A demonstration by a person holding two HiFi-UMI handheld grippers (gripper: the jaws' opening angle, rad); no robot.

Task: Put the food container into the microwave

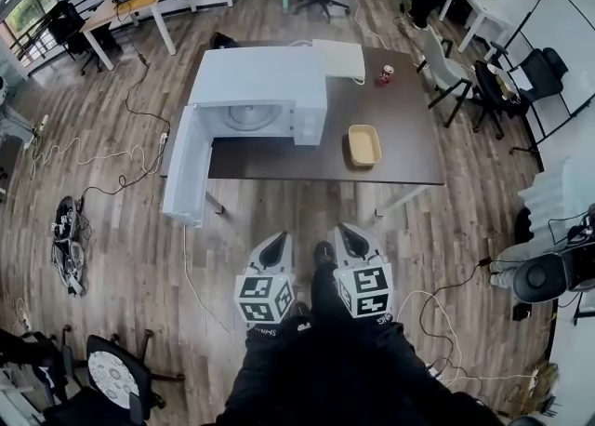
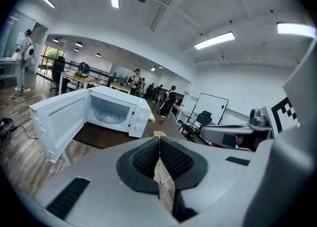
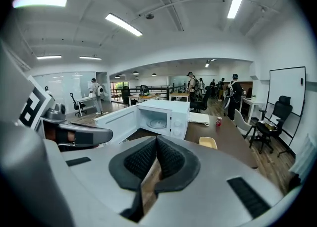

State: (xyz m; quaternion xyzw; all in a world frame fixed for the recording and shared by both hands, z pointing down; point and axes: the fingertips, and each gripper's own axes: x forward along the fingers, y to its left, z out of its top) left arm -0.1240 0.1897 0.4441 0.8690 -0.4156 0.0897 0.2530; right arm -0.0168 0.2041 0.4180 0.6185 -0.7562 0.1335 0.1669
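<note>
Both grippers, left (image 1: 275, 249) and right (image 1: 350, 244), hang low and well short of the table (image 1: 279, 160), jaws pressed together on nothing. The food container (image 1: 363, 145), seemingly empty, sits on the dark tabletop just right of the microwave (image 1: 265, 89), whose door (image 1: 186, 166) stands wide open. Best to pinch its near rim, keep it level and swing it left into the cavity, minding the cables on the wood floor (image 1: 112, 229).

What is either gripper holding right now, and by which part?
Nothing. The left gripper and right gripper both have jaws shut and empty; the food container sits on the table beside the open microwave.
</note>
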